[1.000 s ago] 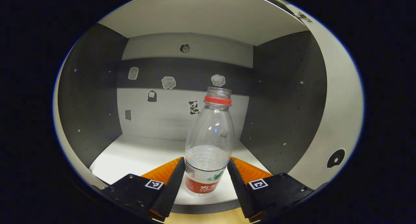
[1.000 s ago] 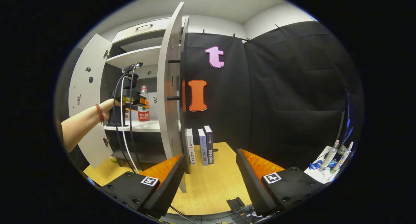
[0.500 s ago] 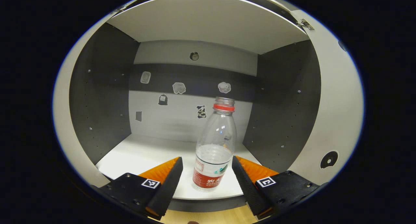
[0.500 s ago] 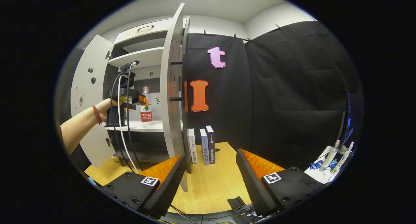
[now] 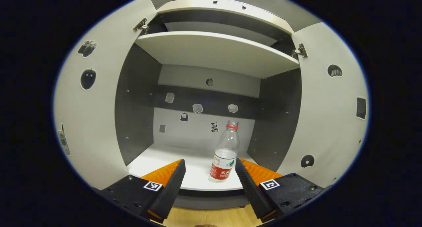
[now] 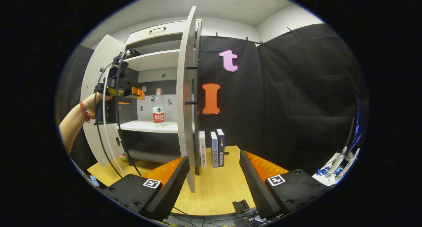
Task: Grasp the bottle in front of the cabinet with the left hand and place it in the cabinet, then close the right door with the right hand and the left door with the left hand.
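Bottle (image 5: 224,157) upright on cabinet shelf (image 5: 194,179) | left claw (image 5: 210,174) wide, empty | right claw (image 6: 214,174) wide | both doors pending

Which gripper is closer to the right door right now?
Right. The right gripper sits just before the right door, whose edge faces it; the left gripper is past that door, by the bottle.

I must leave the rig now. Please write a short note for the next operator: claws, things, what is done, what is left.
Left claw: open, holding nothing, in front of the cabinet.
Right claw: open, holding nothing, near the edge of the right white cabinet door.
Clear plastic bottle with red label: upright on the white cabinet shelf, free.
Done: bottle placed.
Left: close the right door, then the left white cabinet door.
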{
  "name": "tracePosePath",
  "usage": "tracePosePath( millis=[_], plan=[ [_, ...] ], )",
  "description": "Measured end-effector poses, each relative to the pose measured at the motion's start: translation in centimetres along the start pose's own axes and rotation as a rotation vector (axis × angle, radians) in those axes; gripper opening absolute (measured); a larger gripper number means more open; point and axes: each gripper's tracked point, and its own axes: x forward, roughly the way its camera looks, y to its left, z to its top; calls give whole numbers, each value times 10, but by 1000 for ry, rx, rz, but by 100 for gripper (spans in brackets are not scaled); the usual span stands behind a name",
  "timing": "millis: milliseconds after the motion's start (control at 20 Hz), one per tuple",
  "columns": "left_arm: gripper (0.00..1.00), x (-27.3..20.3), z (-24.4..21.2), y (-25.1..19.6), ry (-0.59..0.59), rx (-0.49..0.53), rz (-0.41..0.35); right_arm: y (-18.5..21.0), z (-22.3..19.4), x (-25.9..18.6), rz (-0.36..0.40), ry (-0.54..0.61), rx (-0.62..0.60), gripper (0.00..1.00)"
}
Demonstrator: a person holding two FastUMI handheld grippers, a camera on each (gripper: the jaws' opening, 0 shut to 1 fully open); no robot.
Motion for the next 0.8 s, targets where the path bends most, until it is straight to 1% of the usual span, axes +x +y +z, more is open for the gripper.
tracePosePath(
  millis=[100,150,200,400,500,600,650,750,800],
  plan=[
    [93,-27,12,5,-28,7,3,-4,1,-1,2,-3,-9,94],
    [93,-41,16,8,-40,11,9,-7,1,0,4,-1,-14,94],
    [92,-54,21,10,-51,15,11,-10,1,2,5,3,-18,100],
    [93,-102,23,24,-57,12,26,-29,1,13,-6,15,-10,100],
    [93,-128,21,34,-58,-1,46,-37,3,21,-11,19,-12,94],
    [93,-150,19,44,-61,-7,63,-46,3,31,-19,28,-23,94],
    [93,-160,18,48,-59,-15,73,-49,4,37,-20,29,-25,100],
    [93,-181,17,53,-68,-37,87,-54,5,52,-21,29,-33,100],
    [93,-188,16,55,-70,-42,89,-55,5,59,-22,32,-33,94]
  ],
)
